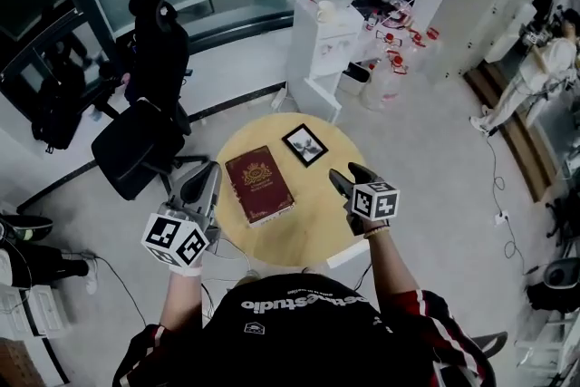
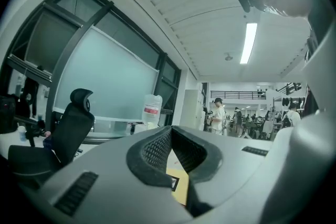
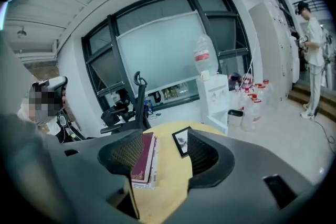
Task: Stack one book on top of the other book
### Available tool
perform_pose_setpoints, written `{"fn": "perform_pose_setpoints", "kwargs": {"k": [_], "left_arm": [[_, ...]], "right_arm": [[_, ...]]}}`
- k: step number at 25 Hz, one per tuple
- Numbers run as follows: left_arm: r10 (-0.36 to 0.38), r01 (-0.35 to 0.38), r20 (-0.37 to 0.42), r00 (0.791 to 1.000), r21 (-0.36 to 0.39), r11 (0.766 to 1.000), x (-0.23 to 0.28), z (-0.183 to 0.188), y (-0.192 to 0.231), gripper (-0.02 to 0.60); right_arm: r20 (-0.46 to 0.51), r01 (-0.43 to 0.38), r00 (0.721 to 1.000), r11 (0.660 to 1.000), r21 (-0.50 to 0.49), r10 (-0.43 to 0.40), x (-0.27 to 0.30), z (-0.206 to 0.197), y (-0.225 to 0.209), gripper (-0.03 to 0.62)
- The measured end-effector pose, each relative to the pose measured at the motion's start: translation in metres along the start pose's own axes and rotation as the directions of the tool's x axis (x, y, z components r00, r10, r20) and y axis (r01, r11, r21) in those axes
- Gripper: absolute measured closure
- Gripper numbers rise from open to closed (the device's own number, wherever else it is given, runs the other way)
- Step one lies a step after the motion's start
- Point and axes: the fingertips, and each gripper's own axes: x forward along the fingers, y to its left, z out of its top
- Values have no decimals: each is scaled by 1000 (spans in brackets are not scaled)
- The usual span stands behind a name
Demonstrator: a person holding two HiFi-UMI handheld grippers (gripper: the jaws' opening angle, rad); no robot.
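A thick dark red book (image 1: 259,184) with a gold emblem lies flat on the round wooden table (image 1: 313,222). A smaller black book (image 1: 304,144) with a white picture lies just beyond it, to its right, apart from it. My left gripper (image 1: 205,186) hovers open at the table's left edge, beside the red book. My right gripper (image 1: 343,184) hangs open over the table's right side with nothing in it. In the right gripper view, the red book (image 3: 143,157) and the black book (image 3: 182,140) show past my right gripper (image 3: 163,157). My left gripper (image 2: 173,152) frames a corner of the black book (image 2: 173,182).
A black office chair (image 1: 145,140) stands close to the table's left. A white water dispenser (image 1: 326,41) and several water bottles (image 1: 390,77) stand behind the table. A person (image 1: 535,77) stands far right. Cables run over the grey floor.
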Motion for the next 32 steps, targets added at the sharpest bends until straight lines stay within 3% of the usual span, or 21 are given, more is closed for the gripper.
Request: {"fn": "perform_pose_setpoints", "kwargs": {"k": [7,12,19,26,32], "left_arm": [[-123,124,-9,992,13,992,35,5,-33,566],[-172,172,-6,985,18,985,48,14,-50,566],[-194,194,2,981,21,981,54,21,-63,566],[-207,207,-2,978,39,978,55,26,-70,566],[-199,199,3,980,55,978,62,37,-74,566]], "right_arm": [[159,59,986,998,-18,-55,-70,50,10,309],[241,100,966,995,-28,-91,-115,77,14,313],[357,148,926,988,-38,-125,-165,114,22,335],[411,222,899,967,-126,-153,-186,138,38,365],[432,241,885,965,-104,-175,-192,147,43,467]]}}
